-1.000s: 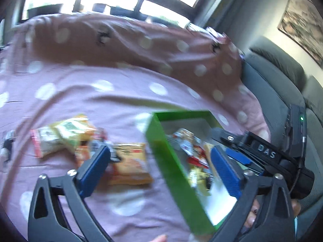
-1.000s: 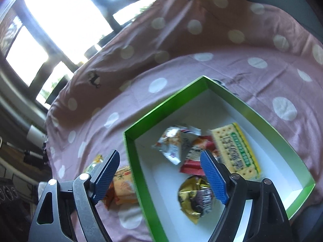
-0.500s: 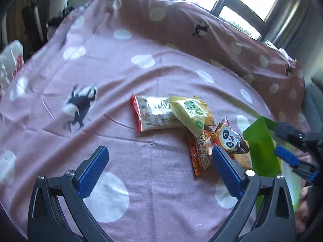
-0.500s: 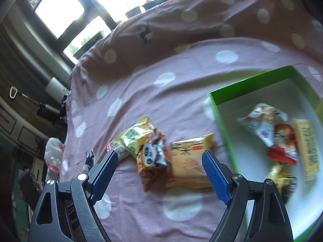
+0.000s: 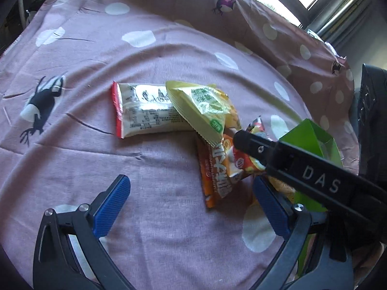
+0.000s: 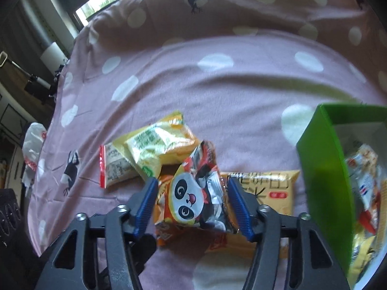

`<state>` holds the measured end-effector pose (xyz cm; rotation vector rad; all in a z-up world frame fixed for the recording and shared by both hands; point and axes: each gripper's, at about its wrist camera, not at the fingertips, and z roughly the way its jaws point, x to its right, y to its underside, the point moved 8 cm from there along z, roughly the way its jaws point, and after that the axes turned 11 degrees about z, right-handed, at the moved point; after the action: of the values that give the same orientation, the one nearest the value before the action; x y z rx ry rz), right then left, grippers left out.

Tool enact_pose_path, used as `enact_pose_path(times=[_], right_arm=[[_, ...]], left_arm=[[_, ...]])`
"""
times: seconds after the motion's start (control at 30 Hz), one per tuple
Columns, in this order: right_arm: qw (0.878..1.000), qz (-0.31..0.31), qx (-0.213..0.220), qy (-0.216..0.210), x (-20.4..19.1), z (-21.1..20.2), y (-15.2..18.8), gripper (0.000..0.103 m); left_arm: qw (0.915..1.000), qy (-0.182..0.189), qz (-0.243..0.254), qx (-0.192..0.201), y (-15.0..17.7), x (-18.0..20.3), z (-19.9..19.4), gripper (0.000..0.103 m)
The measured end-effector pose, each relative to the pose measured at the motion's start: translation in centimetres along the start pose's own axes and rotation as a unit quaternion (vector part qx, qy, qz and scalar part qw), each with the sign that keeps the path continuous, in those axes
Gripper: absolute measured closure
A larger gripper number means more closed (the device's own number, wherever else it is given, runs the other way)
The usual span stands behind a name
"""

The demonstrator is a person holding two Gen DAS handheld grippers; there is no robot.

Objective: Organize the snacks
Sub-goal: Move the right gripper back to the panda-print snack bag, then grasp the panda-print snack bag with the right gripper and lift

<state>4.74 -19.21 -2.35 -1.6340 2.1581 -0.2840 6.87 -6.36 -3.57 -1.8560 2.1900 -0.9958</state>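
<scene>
A pink polka-dot cloth [image 6: 217,91] covers a soft surface. A small heap of loose snack packets lies on it, with an open green box [image 6: 321,169] at the right edge of the right wrist view.

The right gripper [image 6: 191,203] sits low over the heap, its blue fingers on either side of a panda-print packet [image 6: 191,193] — the jaws are spread and look close to the wrapper's edges, but whether they press it is not clear. Just to the right of that packet lies an orange-yellow packet [image 6: 263,188], near the box wall. To the left and farther away are a pale yellow-green packet [image 6: 154,145] and a white packet with a red edge [image 6: 113,166], overlapping.

The left gripper [image 5: 191,205] hovers wide open above bare cloth, holding nothing, on the near side of the heap.

Inside the box, several wrapped snacks [image 6: 362,169] already rest. The job seems partly done: some snacks are boxed, while at least four packets remain outside — the panda one likely next.
</scene>
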Motion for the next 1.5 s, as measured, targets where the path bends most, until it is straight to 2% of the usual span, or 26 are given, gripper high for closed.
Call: enact_pose_path(times=[0.07,0.13,0.27,0.37,0.43,0.53,0.6,0.77,1.17,1.33,1.5], right_arm=[[1.0,0.004,-0.018,-0.012,-0.2,0.6,0.4,0.055],[0.999,0.008,-0.028,-0.024,-0.2,0.9,0.7,0.056],[0.995,0.034,-0.062,-0.069,0.0,1.5,1.3,0.057],[0.992,0.043,-0.075,-0.092,-0.2,1.7,1.6,0.057],[0.991,0.041,-0.078,-0.097,-0.4,1.7,1.8,0.057],[0.988,0.018,-0.098,-0.119,-1.7,1.7,2.9,0.056],[0.99,0.012,-0.092,-0.11,-1.9,1.6,3.1,0.056],[0.988,0.011,-0.089,-0.123,-2.4,0.7,3.5,0.056],[0.987,-0.019,-0.008,-0.161,-5.0,-4.2,2.9,0.056],[0.986,-0.027,0.017,-0.163,-5.3,-5.8,2.8,0.056],[0.984,-0.015,0.024,-0.174,-5.5,-6.6,2.0,0.056]], left_arm=[[0.9998,0.011,0.001,-0.016,0.3,0.3,1.0,0.003],[0.9999,-0.001,0.012,-0.007,0.3,0.3,1.0,0.004],[0.9997,0.003,0.024,-0.007,0.3,0.4,1.2,0.006],[0.9992,0.004,0.04,-0.008,0.5,0.7,1.2,0.014],[0.9988,0.016,0.046,-0.011,0.7,1.1,1.1,0.031],[0.998,0.008,0.06,-0.017,1.1,1.3,1.0,0.04],[0.9979,0.004,0.063,-0.016,1.2,1.3,0.8,0.041],[0.999,0.004,0.042,-0.013,1.3,1.1,-0.6,0.046],[0.9947,-0.021,0.075,0.067,0.3,2.5,-6.2,0.046],[0.9903,-0.019,0.096,0.099,-0.1,3.6,-7.7,0.049],[0.9871,-0.006,0.095,0.129,-0.7,3.7,-8.5,0.049]])
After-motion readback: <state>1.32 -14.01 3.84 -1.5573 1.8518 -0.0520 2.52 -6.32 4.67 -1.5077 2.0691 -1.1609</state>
